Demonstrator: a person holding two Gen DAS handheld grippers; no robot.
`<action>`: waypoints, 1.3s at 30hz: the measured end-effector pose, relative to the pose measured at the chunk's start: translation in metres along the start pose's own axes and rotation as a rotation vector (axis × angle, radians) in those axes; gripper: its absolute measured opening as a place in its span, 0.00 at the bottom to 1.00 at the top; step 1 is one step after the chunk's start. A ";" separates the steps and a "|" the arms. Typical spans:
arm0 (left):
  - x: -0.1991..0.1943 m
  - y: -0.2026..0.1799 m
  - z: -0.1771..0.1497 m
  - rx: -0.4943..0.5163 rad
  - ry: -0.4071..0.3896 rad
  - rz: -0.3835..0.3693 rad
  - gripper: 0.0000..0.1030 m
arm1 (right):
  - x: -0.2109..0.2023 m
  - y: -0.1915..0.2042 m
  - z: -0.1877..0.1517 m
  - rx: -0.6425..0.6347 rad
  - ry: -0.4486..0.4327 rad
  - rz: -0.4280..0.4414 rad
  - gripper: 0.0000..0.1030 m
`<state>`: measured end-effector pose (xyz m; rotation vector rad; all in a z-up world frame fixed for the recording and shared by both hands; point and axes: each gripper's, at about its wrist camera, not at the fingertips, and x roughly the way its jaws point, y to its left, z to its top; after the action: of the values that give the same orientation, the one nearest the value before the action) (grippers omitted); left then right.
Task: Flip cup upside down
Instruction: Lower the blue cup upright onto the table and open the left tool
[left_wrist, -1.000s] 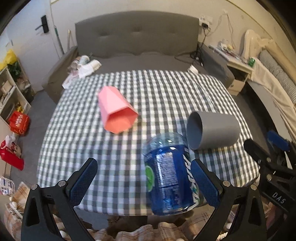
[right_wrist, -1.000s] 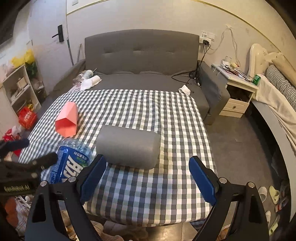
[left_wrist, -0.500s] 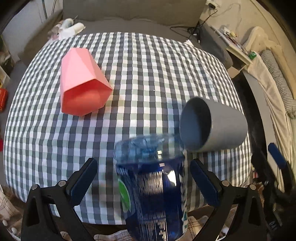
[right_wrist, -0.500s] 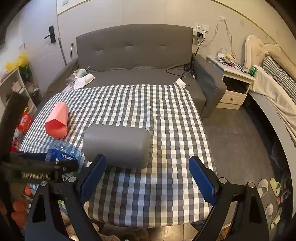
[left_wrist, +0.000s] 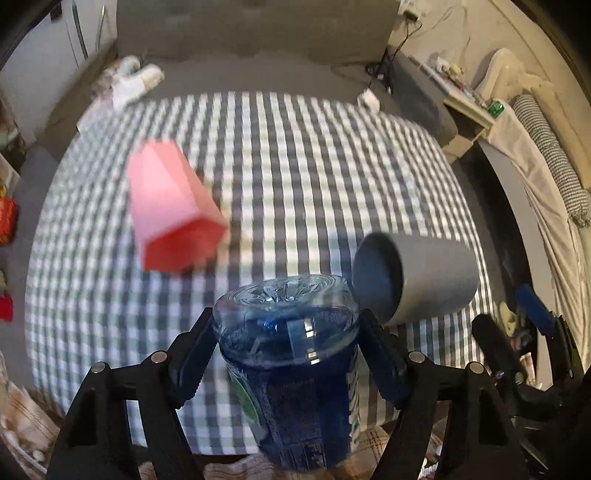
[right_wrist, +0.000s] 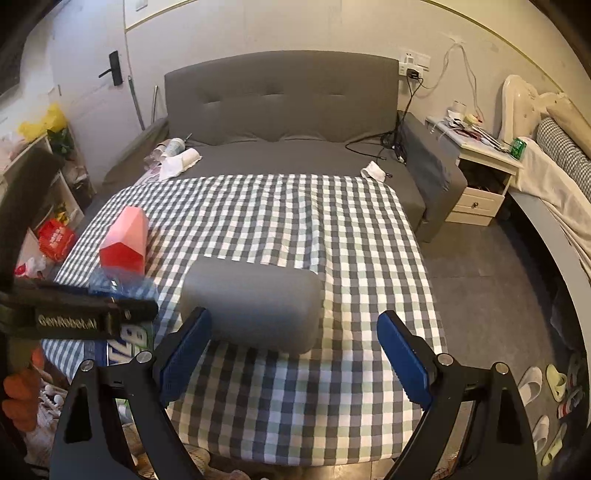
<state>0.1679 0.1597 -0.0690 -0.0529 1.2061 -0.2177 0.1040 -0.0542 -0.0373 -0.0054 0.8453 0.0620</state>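
Grey cylindrical plastic cup (right_wrist: 251, 302) is laid on its side on checked tablecloth (right_wrist: 314, 221), btwn wide-open right gripper (right_wrist: 293, 347) fingers (untouched). Blue-labelled clear water bottle (left_wrist: 288, 354) is clamped by left gripper (left_wrist: 286, 350); pink faceted cup (left_wrist: 170, 210) lies nearby.

Left wrist view looks steeply down along its tongs (left_wrist: 286, 350), close over the checkered bench (left_wrist: 314, 155). Right wrist view faces the sofa (right_wrist: 280, 99). Both share the bench (right_wrist: 295, 221).

A home bedroom (gray sofa bed (right_wrist: 280, 110), nightstand (right_wrist: 480, 177), slippers (right_wrist: 532, 384)).
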 end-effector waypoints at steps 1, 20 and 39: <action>-0.006 -0.001 0.001 0.012 -0.028 0.017 0.75 | 0.000 0.001 0.000 -0.002 -0.001 0.001 0.89; -0.021 -0.009 -0.033 0.144 -0.333 0.169 0.74 | -0.009 0.001 -0.004 -0.004 -0.018 -0.015 0.89; -0.037 -0.002 -0.050 0.148 -0.380 0.149 0.88 | -0.021 -0.004 -0.008 0.027 -0.048 -0.009 0.89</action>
<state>0.1085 0.1688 -0.0525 0.1199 0.8091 -0.1572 0.0848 -0.0599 -0.0270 0.0175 0.7980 0.0426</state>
